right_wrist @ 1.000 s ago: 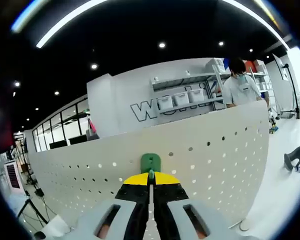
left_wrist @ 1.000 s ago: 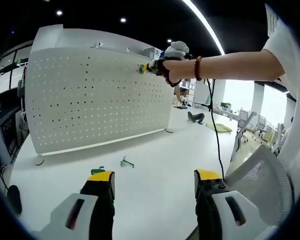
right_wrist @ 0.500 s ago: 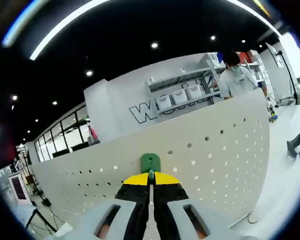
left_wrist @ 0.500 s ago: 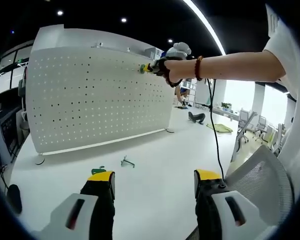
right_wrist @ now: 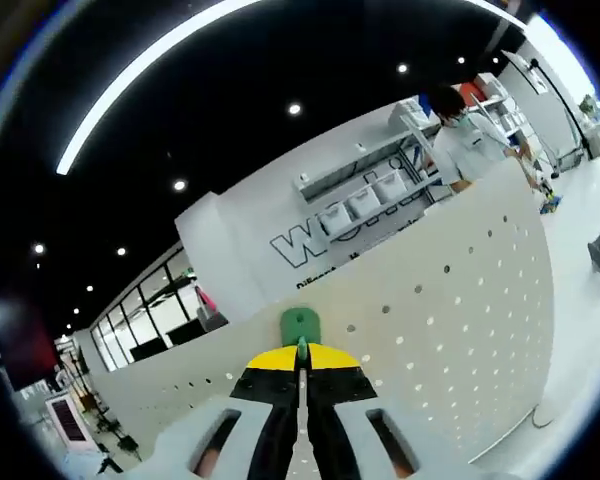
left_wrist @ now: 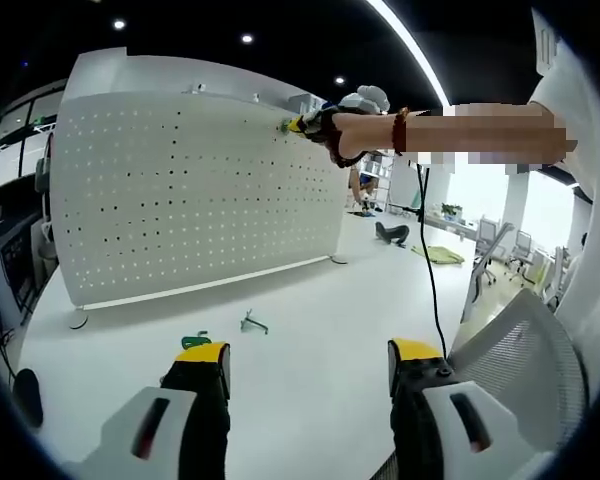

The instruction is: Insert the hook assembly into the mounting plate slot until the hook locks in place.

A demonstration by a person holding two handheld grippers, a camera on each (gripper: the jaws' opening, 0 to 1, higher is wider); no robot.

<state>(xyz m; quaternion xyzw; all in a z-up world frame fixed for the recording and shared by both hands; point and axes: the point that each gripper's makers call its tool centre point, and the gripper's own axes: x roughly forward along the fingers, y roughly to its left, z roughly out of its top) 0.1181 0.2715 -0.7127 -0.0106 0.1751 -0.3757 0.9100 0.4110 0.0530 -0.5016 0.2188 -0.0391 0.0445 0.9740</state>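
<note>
Left gripper view, pegboard seen at upper left, spare hooks lying on table low centre, left gripper jaws held apart and empty, right gripper at pegboard's top edge, clamped on green hook.

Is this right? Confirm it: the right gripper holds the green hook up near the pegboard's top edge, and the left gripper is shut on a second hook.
Not quite. The left gripper is open and holds nothing; in the left gripper view its yellow-tipped fingers stand apart over the white table. The rest holds: the right gripper is shut on the green hook near the pegboard's top edge.
</note>
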